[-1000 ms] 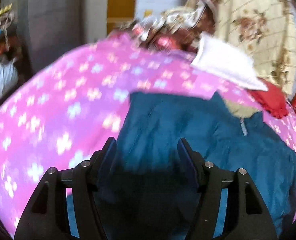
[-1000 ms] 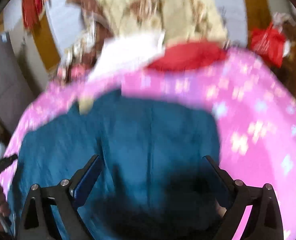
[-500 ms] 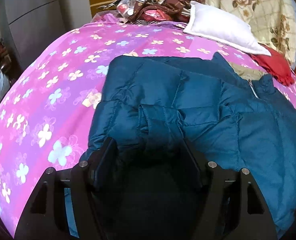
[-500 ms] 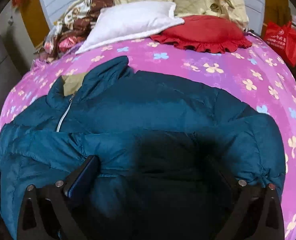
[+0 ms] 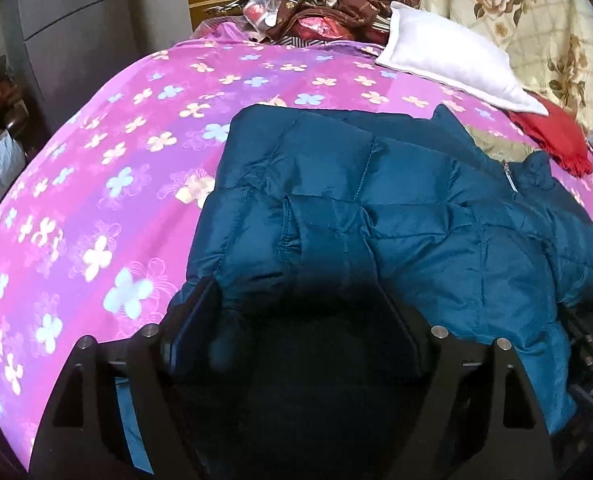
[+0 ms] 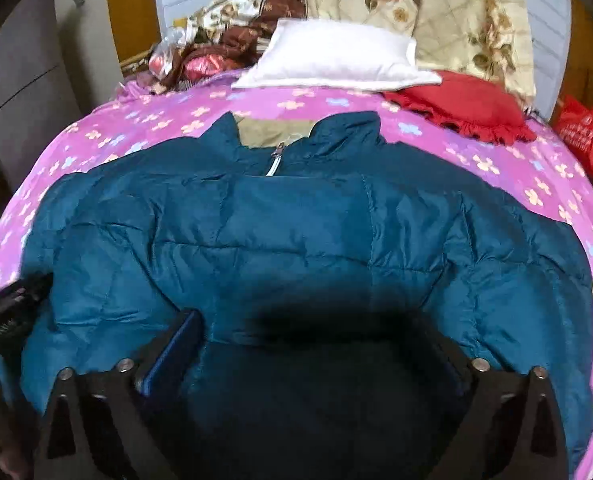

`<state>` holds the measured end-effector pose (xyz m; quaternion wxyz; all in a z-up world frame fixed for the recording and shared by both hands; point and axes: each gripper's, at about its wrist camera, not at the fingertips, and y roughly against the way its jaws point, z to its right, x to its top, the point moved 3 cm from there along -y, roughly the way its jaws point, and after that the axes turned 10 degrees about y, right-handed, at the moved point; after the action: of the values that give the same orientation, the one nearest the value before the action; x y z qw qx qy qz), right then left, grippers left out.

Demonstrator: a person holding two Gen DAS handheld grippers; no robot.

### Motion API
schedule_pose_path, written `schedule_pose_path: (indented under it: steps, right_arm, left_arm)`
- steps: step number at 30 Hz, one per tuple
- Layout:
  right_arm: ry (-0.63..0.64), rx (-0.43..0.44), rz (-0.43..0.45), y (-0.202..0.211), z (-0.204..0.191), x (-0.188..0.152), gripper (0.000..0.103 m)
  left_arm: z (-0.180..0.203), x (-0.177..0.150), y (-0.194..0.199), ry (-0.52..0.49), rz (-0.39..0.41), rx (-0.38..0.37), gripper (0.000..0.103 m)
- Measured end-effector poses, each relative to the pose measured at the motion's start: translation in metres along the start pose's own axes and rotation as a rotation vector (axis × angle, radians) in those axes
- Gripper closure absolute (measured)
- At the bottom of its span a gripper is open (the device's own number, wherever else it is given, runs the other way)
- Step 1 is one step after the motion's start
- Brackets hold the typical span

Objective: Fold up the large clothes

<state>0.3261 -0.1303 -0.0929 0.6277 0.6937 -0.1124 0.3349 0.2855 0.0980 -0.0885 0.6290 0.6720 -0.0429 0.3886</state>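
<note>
A teal quilted puffer jacket [image 5: 396, 216] lies on a pink flowered bedspread [image 5: 108, 184], collar and zipper toward the pillows. In the right wrist view the jacket [image 6: 296, 232] fills the middle, with a sleeve folded across the front. My left gripper [image 5: 300, 320] is open, its jaws wide apart, low over the jacket's near left part with padded fabric bulging between the fingers. My right gripper [image 6: 316, 344] is open wide, low over the jacket's near middle. The other gripper's black body shows at the edge of each view.
A white pillow [image 6: 336, 60], a red frilled cushion [image 6: 460, 108] and a floral quilt [image 6: 436, 4] lie at the head of the bed. Crumpled brown and patterned cloth [image 5: 324, 12] lies far left. A grey cabinet [image 5: 64, 36] stands left; a red bag [image 6: 584, 132] right.
Both grippers have come down and steadied close over the jacket. One second ago the views were blurred by motion. The right view has shifted to face the collar more squarely.
</note>
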Motion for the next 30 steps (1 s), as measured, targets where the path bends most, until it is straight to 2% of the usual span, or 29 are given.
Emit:
schedule_pose_path:
  steps: [2,7,10,12,13,14,17,21,23,25,30]
  right_arm:
    - [-0.002,0.012,0.001,0.013,0.005,0.003,0.005]
    - [0.028,-0.041,0.118,0.074,0.033,-0.016,0.006]
    - [0.008,-0.099,0.072,0.074,0.064,-0.044,0.006]
    - [-0.055,-0.042,0.017,0.057,0.085,-0.064,0.005]
    - [-0.097,0.032,0.015,0.049,0.093,-0.072,0.004]
    - [-0.117,0.057,0.021,0.049,0.097,-0.074,0.004]
    - [-0.127,0.062,0.01,0.068,0.1,-0.07,0.005]
    - [-0.119,0.056,0.097,0.13,0.102,-0.082,0.005]
    - [-0.087,0.045,0.109,0.159,0.101,-0.104,0.005]
    - [-0.062,0.028,0.065,0.175,0.1,-0.129,0.005]
    - [-0.005,0.008,-0.026,0.205,0.096,-0.211,0.005]
  left_arm:
    - [-0.003,0.001,0.002,0.017,-0.006,-0.004,0.024]
    - [-0.012,0.006,0.011,0.059,0.015,-0.004,0.024]
    - [-0.01,0.002,0.008,0.051,0.002,-0.008,0.024]
    - [-0.006,-0.002,0.004,0.026,0.005,-0.009,0.023]
    - [-0.004,-0.003,0.003,0.012,0.013,-0.004,0.021]
    - [-0.001,-0.005,0.001,-0.002,0.02,0.008,0.021]
    - [0.001,-0.003,0.006,-0.041,0.029,0.0,0.021]
    - [-0.018,-0.002,0.024,-0.034,0.021,0.004,0.021]
    - [-0.032,-0.003,0.04,-0.02,0.007,-0.014,0.021]
    - [-0.05,-0.004,0.062,-0.032,0.005,-0.026,0.021]
    - [-0.1,-0.011,0.117,-0.151,0.013,-0.014,0.021]
